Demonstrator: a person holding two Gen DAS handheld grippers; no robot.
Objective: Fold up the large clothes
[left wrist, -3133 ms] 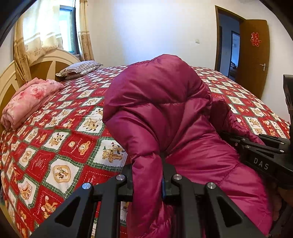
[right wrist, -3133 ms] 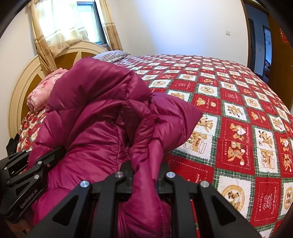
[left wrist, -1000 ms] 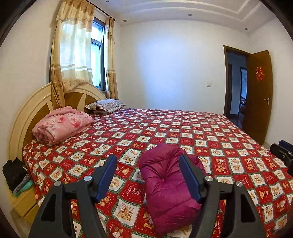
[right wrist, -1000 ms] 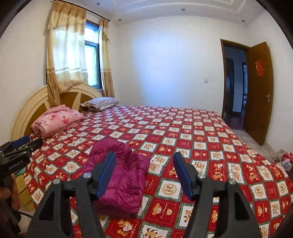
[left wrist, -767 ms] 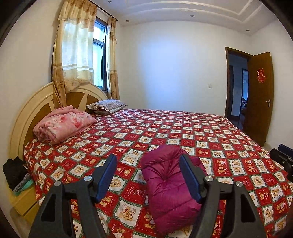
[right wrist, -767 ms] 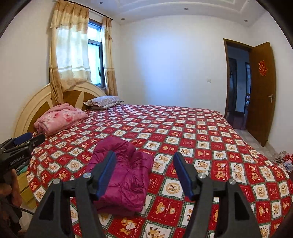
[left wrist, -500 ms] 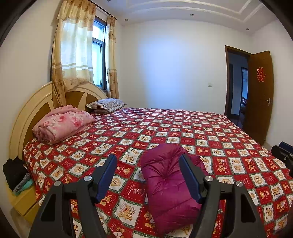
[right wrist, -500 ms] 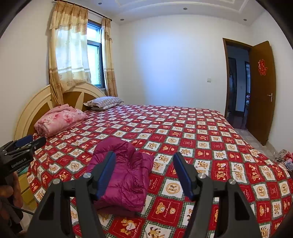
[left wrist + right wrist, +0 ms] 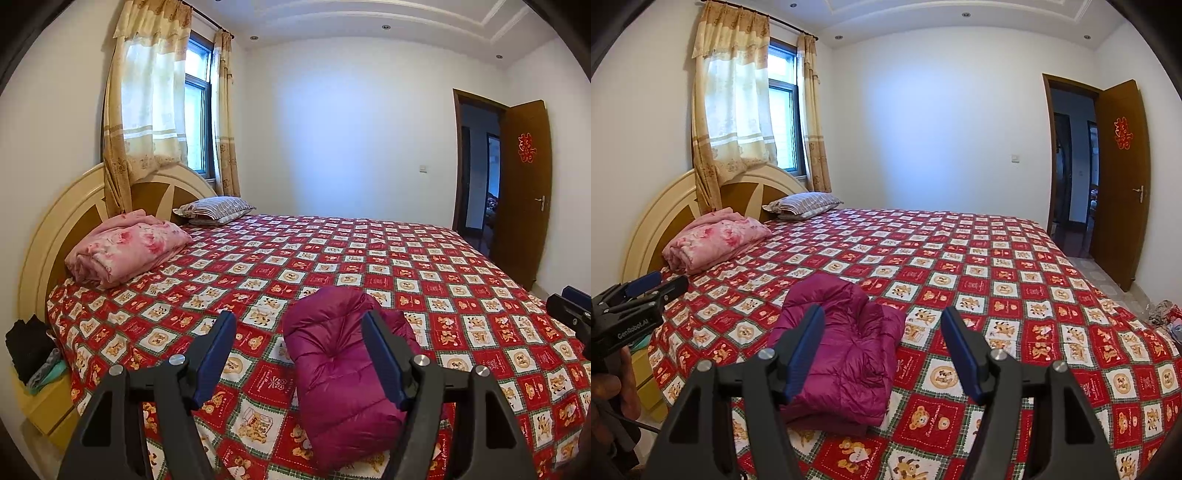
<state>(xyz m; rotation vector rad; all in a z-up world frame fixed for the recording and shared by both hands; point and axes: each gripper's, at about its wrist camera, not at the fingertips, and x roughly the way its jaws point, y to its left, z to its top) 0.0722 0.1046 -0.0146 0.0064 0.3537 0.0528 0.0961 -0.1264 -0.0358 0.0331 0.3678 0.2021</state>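
Left gripper (image 9: 299, 354): jaws wide apart, empty.
Right gripper (image 9: 882, 350): same.
Down jacket (image 9: 846, 354): folded on bedspread (image 9: 1015, 295), beyond fingertips, untouched.

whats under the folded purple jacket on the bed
The magenta puffer jacket lies folded directly on the red bear-print bedspread, near the bed's near edge. Nothing else shows around its edges, but whatever its folds cover cannot be seen. Both grippers are open, clear of it.

jacket (image 9: 343, 373): glossy quilted cloth (slight sheen) | bedspread (image 9: 332, 258): matt printed cloth | headboard (image 9: 55, 221): smooth wood
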